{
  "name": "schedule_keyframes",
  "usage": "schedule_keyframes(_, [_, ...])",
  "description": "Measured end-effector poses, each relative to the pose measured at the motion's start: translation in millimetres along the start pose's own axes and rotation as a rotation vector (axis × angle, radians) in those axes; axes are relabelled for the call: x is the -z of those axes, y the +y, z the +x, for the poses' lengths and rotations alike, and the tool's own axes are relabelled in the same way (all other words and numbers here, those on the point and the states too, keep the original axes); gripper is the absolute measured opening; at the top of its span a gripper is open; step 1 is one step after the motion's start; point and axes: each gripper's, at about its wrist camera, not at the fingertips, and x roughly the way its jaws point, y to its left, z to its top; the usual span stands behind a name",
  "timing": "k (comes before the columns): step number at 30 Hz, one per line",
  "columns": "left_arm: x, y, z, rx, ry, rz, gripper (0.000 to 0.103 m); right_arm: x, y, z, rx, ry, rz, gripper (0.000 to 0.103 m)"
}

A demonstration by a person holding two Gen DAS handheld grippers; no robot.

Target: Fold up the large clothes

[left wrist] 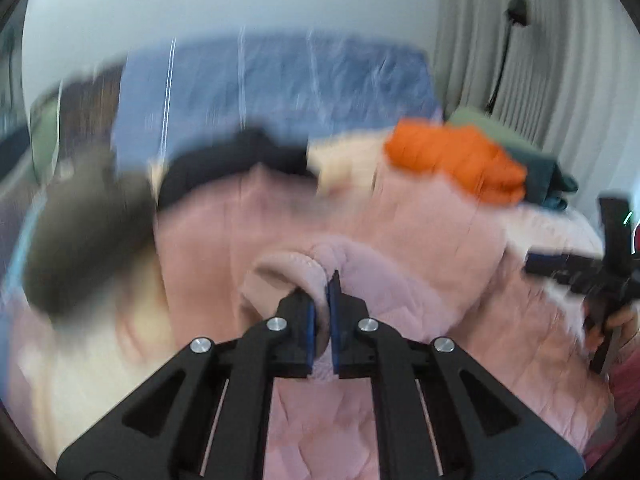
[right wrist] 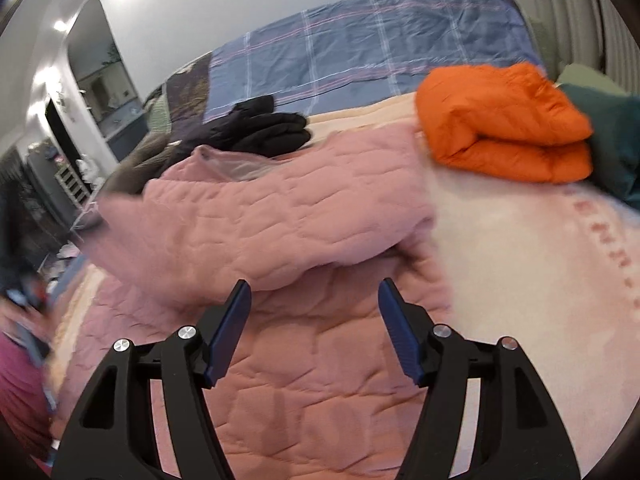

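A large pink quilted garment (right wrist: 280,216) lies spread on the bed, one part folded over the rest. My left gripper (left wrist: 325,284) is shut on a fleecy pink edge of the garment (left wrist: 304,264) and holds it above the rest of the garment. My right gripper (right wrist: 315,292) is open and empty, just above the garment's lower layer, in front of the folded-over part. The right gripper also shows at the right edge of the left wrist view (left wrist: 580,272), but its jaws are blurred there.
A folded orange puffer jacket (right wrist: 504,128) lies at the back right, with dark teal clothing (right wrist: 616,140) beside it. A black garment (right wrist: 264,128) lies behind the pink one. A blue checked sheet (right wrist: 380,40) covers the far bed. A pale blanket (right wrist: 540,260) lies at right.
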Motion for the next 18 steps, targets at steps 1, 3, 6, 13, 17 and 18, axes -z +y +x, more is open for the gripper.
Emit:
schedule_keyframes(1, [-14.7,-1.0,-5.9,-0.013,-0.035,0.015,0.006,-2.9,-1.6,-1.7,0.019,-0.015,0.004,0.066])
schedule_keyframes(3, [-40.1,4.7,-12.4,-0.046,-0.096,0.035,0.006,-5.8,-5.1,-3.3,0.029,-0.032,0.021,0.066])
schedule_keyframes(6, [-46.9,26.7,13.1,-0.165,-0.086,0.079,0.019,-5.5,-9.5,1.1,0.048,-0.025,0.042,0.066])
schedule_keyframes(13, [43.4,84.8,99.5,-0.246,0.235,-0.036,0.036,-6.2,-17.0,16.5,0.066,0.029,0.059,0.066])
schedule_keyframes(17, [22.5,85.9,67.5,-0.214,0.187,-0.09,0.039,-27.6,-3.8,15.5,0.06,-0.013,0.024,0.066])
schedule_keyframes(18, [12.8,80.7,56.7,-0.206,0.151,-0.078,0.042,-33.2,0.7,15.5,0.056,-0.029,0.013,0.065])
